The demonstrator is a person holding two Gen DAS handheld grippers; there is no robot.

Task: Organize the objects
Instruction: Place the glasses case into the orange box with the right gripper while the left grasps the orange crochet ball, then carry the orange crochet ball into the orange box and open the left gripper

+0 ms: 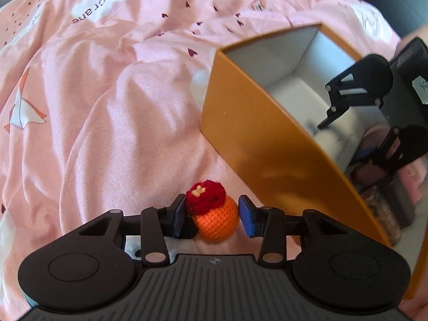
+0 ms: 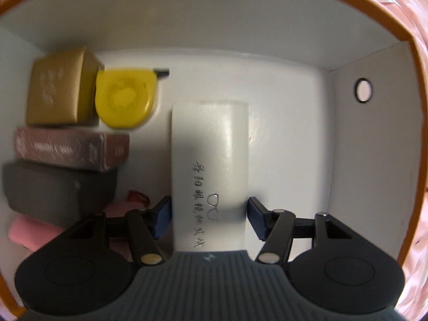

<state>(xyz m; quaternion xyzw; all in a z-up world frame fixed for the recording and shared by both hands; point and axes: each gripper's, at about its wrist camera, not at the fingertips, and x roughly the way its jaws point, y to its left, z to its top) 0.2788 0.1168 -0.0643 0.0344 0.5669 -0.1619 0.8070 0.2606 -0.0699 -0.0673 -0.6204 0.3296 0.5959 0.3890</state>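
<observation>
A crocheted toy, an orange ball with a red top, lies on the pink bedsheet. My left gripper straddles it: the left pad touches the red top, the right pad stands a hair off the ball. To the right is an orange box with a white inside. My right gripper points down into it. A white glasses case lies on the box floor between its open pads, with a gap at the right pad.
Along the box's left side lie a gold packet, a yellow tape measure, a pinkish-brown carton, a dark grey block and a pink item. The right wall has a round hole. Rumpled sheet surrounds the box.
</observation>
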